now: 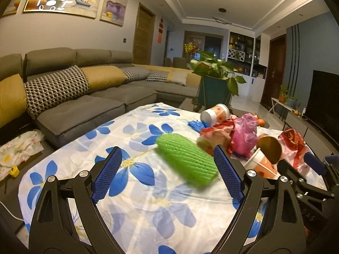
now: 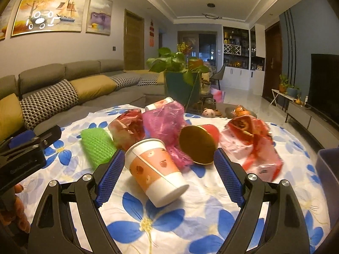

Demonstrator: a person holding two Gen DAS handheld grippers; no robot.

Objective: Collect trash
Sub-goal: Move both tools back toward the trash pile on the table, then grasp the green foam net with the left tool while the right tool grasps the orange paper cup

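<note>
Trash sits piled on a blue-flowered cloth [image 2: 161, 222] covering a table. Right wrist view: a paper cup [image 2: 155, 171] with orange band lies on its side at frame centre, between the right gripper [image 2: 169, 175] fingers but not touched by either pad; jaws wide apart, nothing held. Just behind it a red cup with gold lid [image 2: 199, 145], tipped, lid facing the camera. A pink plastic bag [image 2: 164, 120] sits behind both, a crumpled red wrapper [image 2: 129, 126] to its left, a red-and-white plastic bag [image 2: 254, 146] at right. Another cup [image 2: 159, 103] pokes out behind the pink bag.

Left wrist view: a green foam net sleeve [image 1: 186, 158] lies flat at centre, slightly blurred, its near end just ahead of the left gripper [image 1: 167, 173], close to the right-hand pad. Jaws wide open, empty. Rest of the pile is in the right half of the frame.

Grey sofa [image 1: 84, 89] at left, potted plant [image 1: 216, 78] beyond the table, TV [image 2: 326, 86] at right edge.
</note>
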